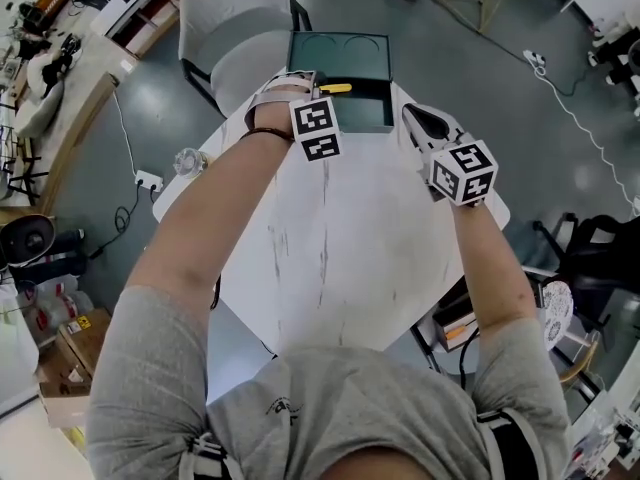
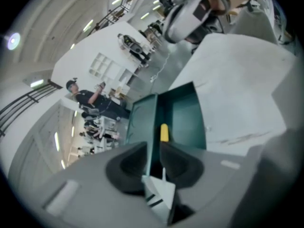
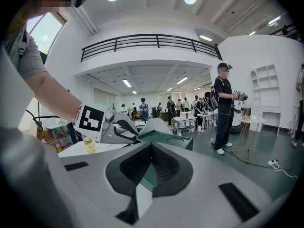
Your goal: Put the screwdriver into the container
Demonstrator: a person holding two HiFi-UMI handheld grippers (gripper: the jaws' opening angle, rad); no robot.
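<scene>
My left gripper (image 1: 308, 83) tilts down over the green container (image 1: 340, 53) at the table's (image 1: 340, 258) far edge, pinching the screwdriver (image 1: 335, 88) (yellow handle forward). Right gripper (image 1: 412, 114) near level, jaws slightly apart, empty.

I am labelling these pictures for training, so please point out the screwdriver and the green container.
screwdriver (image 1: 338, 88), head view, on its yellow handle.
green container (image 1: 340, 56), head view, on its lid.

Container (image 1: 340, 53) at table (image 1: 330, 258) far edge, screwdriver (image 1: 335, 88) over it
</scene>
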